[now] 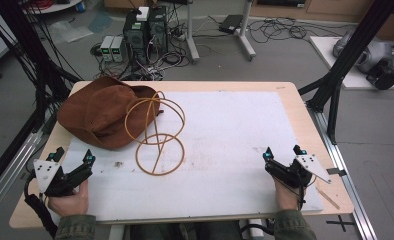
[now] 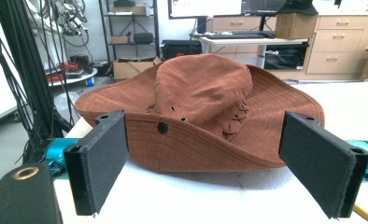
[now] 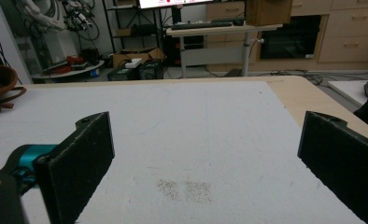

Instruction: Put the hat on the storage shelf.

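Brown hat (image 2: 205, 88) at far left: soft, matt, suede-like cloth with stitched seams. Tan cord (image 1: 157, 137) beside it, smooth. White mat (image 1: 235, 145), matt, faintly scuffed, over pale wood table (image 1: 310, 130). Gripper pads (image 2: 100, 158): black, matt, finely textured foam.

the wooden table (image 1: 305, 117) carries a white mat (image 1: 235, 135) covering most of its top. a brown hat (image 1: 102, 112) lies on the mat's far left corner, its tan cord (image 1: 157, 137) looped across the mat beside it.
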The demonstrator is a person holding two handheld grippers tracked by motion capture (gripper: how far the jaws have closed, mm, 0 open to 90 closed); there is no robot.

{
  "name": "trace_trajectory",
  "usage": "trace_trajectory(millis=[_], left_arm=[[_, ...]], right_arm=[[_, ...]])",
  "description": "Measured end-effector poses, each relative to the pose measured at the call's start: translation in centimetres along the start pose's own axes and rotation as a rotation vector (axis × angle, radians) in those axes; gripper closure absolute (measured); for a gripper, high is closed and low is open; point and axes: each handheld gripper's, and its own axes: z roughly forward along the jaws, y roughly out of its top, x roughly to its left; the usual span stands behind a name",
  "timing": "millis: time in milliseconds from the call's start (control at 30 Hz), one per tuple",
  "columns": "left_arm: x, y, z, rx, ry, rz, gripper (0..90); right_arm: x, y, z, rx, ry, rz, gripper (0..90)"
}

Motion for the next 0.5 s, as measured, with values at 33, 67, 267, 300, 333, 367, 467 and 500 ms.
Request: trace_trajectory(millis=[33,67,267,300,333,367,467,500], left_arm=[[0.00,0.00,0.00,-0.001,-0.001,0.000,16.2],[0.00,0.00,0.00,-0.001,-0.001,0.000,16.2],[0.04,0.00,0.03,-0.009,-0.010,-0.011,15.8],[0.09,0.02,0.08,-0.008,-0.017,-0.016,15.0],[0.09,0.02,0.08,-0.008,-0.017,-0.016,14.0],[0.10,0.04,0.15,-0.005,-0.014,-0.016,14.0],[0.16,0.31,0.21,0.003,-0.017,-0.007,14.0],[0.16,0.73,0.11,-0.004,-0.016,0.013,14.0]], right_arm=[[0.00,0.00,-0.03,0.001,-0.002,0.001,2.9],[0.00,0.00,-0.04,0.000,-0.002,0.003,2.9],[0.02,-0.01,-0.03,0.000,0.000,-0.002,2.9],[0.01,-0.01,-0.01,-0.002,0.002,-0.005,2.9],[0.02,0.00,-0.01,-0.003,0.002,-0.004,2.9],[0.02,-0.02,-0.02,0.000,0.001,-0.002,2.9],[0.00,-0.01,-0.04,0.001,0.002,0.001,2.9],[-0.01,-0.01,-0.03,0.000,0.003,0.002,2.9]])
